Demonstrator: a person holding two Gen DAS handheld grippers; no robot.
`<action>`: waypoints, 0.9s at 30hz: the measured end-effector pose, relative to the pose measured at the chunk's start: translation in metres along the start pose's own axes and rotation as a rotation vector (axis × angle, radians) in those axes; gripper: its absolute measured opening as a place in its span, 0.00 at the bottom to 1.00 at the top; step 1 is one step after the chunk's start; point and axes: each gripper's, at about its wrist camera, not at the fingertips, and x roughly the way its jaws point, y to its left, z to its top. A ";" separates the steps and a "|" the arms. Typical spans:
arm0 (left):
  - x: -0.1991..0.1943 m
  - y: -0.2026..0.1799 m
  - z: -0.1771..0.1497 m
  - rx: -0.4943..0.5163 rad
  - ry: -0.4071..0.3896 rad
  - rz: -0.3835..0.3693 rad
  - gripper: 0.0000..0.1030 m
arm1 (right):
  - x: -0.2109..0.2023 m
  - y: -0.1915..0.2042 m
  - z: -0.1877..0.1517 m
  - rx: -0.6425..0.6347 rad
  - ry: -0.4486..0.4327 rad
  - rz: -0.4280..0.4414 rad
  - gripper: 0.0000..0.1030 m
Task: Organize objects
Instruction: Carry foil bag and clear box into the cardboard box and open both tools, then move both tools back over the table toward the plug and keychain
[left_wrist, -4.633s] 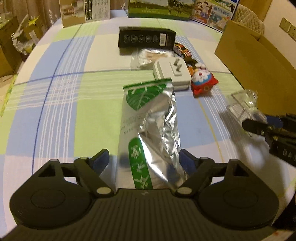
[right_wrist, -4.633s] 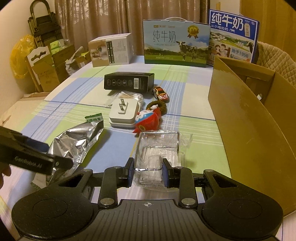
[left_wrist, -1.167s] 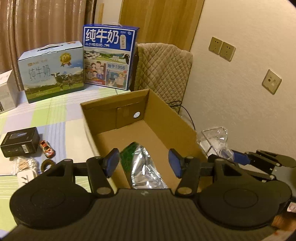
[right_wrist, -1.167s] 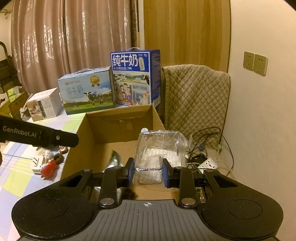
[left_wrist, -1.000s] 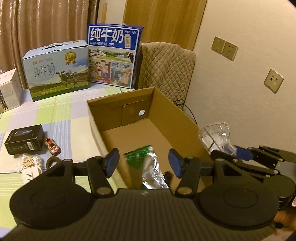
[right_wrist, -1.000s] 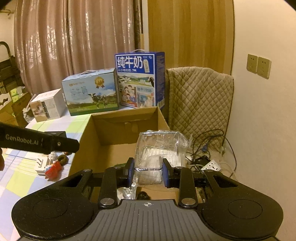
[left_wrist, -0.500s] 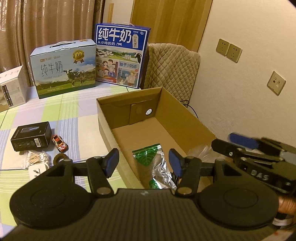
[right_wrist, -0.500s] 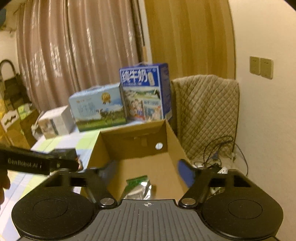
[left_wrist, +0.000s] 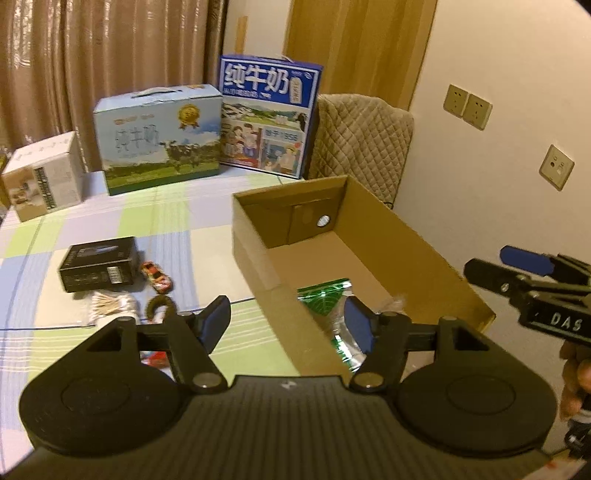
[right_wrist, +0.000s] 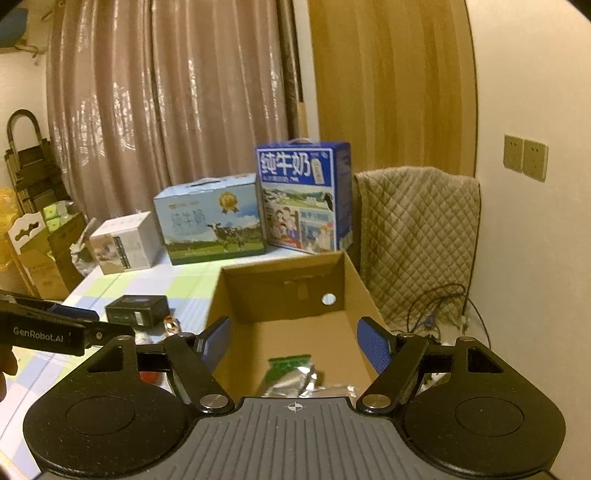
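- Left gripper (left_wrist: 288, 323) has its fingers spread with nothing between them, hovering at the near wall of the cardboard box (left_wrist: 424, 251)
- Right gripper (right_wrist: 295, 341) is likewise spread and empty above the box, likely free for another pick
- Foil pouch (left_wrist: 328, 299) lies on the box floor, near end
- Black box (left_wrist: 98, 264) and toy car (left_wrist: 157, 278) wait on the table (left_wrist: 192, 240), apparently unsorted

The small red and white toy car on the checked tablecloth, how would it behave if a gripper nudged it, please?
The small red and white toy car would probably roll rather than slide, if its wheels turn. It looks light, so a sideways nudge might flip it. The black rectangular box beside it could block rolling that way.
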 end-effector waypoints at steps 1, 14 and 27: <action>-0.005 0.003 -0.001 0.000 -0.004 0.006 0.63 | -0.003 0.006 0.002 -0.007 -0.005 0.003 0.70; -0.081 0.084 -0.020 -0.058 -0.048 0.121 0.78 | -0.011 0.096 0.011 -0.093 -0.023 0.102 0.70; -0.123 0.174 -0.046 -0.158 -0.080 0.264 0.94 | 0.006 0.162 -0.006 -0.147 0.002 0.188 0.70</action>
